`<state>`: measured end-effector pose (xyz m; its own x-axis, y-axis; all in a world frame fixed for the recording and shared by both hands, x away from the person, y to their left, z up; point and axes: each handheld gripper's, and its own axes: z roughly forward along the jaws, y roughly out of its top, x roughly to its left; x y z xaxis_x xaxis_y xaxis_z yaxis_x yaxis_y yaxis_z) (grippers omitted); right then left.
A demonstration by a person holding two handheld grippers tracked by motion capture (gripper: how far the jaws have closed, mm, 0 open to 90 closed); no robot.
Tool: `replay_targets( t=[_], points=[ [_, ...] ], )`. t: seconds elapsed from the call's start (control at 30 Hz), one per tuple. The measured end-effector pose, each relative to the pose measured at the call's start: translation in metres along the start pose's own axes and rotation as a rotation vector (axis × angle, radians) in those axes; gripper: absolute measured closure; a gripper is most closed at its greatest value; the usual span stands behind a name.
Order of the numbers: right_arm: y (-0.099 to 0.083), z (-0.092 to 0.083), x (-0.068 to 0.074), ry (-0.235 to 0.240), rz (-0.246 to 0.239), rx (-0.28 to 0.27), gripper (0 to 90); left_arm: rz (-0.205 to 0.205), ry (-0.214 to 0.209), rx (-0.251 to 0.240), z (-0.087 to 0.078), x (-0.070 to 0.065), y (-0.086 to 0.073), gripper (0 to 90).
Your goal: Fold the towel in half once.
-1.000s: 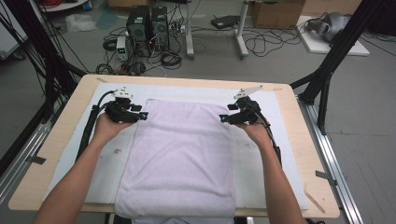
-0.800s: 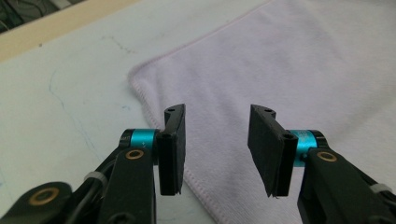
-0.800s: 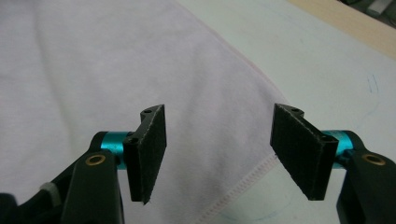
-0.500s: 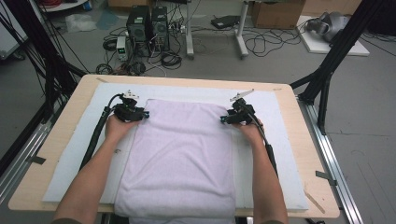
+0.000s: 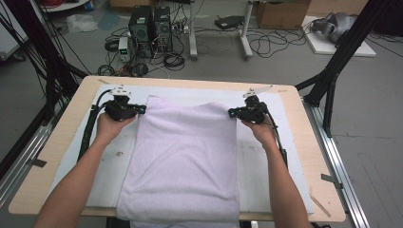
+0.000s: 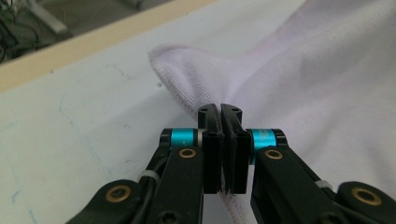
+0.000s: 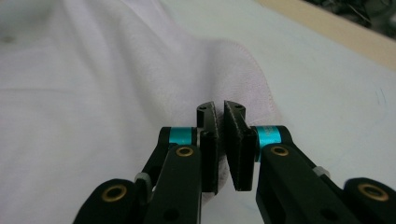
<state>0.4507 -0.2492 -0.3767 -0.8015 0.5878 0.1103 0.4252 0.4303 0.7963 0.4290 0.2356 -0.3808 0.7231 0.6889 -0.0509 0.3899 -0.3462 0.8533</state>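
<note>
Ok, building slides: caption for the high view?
Both grippers, left and right, pinch the towel's far corners.

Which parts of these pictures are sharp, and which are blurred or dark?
High view: even light, towel sharp, no glare. Left gripper view: fingers sharp, table edge behind blurred. Right gripper view: fingers dark but sharp, far towel soft.

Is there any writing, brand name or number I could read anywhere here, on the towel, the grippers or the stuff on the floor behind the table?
None can be read.
Towel: plain, no label showing.
Left gripper and right gripper, each shut on a towel corner: only bare blue bands, no lettering.
Mat: faint pen scribbles, no words.
Computer towers and cardboard box on the floor: any marks are too small and blurred.
</note>
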Motion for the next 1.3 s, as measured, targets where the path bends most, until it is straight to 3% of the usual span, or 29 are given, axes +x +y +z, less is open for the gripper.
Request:
replay_targets(
  t=[0.13,0.2,0.27,0.33,0.4,0.5,0.57,0.67,0.73,0.83,0.9,1.0,1.13,1.3],
  points=[
    [-0.009,-0.032,0.035,0.043,-0.057,-0.036,84.7,0.057,-0.055,-0.040,-0.035,-0.030,-0.025,86.7],
    [-0.029,-0.037,0.057,0.087,-0.077,0.010,84.4,0.069,-0.088,-0.020,-0.046,-0.045,-0.046,86.6],
    [-0.052,-0.039,0.072,0.159,-0.068,0.044,82.8,0.068,-0.131,0.032,-0.053,-0.057,-0.070,85.9],
    [-0.070,-0.040,0.083,0.190,-0.058,0.063,73.1,0.036,-0.167,0.085,-0.053,-0.063,-0.087,79.2],
    [-0.078,-0.041,0.083,0.176,-0.045,0.056,65.2,0.035,-0.163,0.141,-0.047,-0.063,-0.090,60.2],
    [-0.075,-0.036,0.076,0.136,-0.024,0.043,52.2,0.014,-0.135,0.119,-0.040,-0.059,-0.079,44.6],
    [-0.072,-0.025,0.069,0.113,-0.031,0.041,46.7,0.009,-0.109,0.105,-0.032,-0.054,-0.066,39.2],
    [-0.071,-0.006,0.059,0.125,0.009,0.050,44.3,-0.020,-0.087,0.092,-0.020,-0.047,-0.056,38.3],
    [-0.071,0.006,0.057,0.133,0.016,0.075,45.9,-0.031,-0.086,0.108,-0.011,-0.045,-0.054,40.9],
    [-0.072,0.018,0.060,0.150,-0.025,0.137,65.7,0.039,-0.102,0.167,-0.001,-0.049,-0.056,71.4],
    [-0.073,0.020,0.065,0.150,-0.055,0.147,77.1,0.073,-0.111,0.159,-0.001,-0.054,-0.056,88.2],
    [-0.068,0.012,0.072,0.136,-0.090,0.106,81.7,0.095,-0.102,0.119,-0.009,-0.058,-0.052,89.7],
    [-0.063,-0.002,0.079,0.116,-0.129,0.067,82.7,0.094,-0.101,0.070,-0.022,-0.060,-0.050,89.7],
    [-0.061,-0.011,0.085,0.128,-0.151,0.044,82.7,0.090,-0.145,0.055,-0.026,-0.054,-0.055,89.5]
  ],
)
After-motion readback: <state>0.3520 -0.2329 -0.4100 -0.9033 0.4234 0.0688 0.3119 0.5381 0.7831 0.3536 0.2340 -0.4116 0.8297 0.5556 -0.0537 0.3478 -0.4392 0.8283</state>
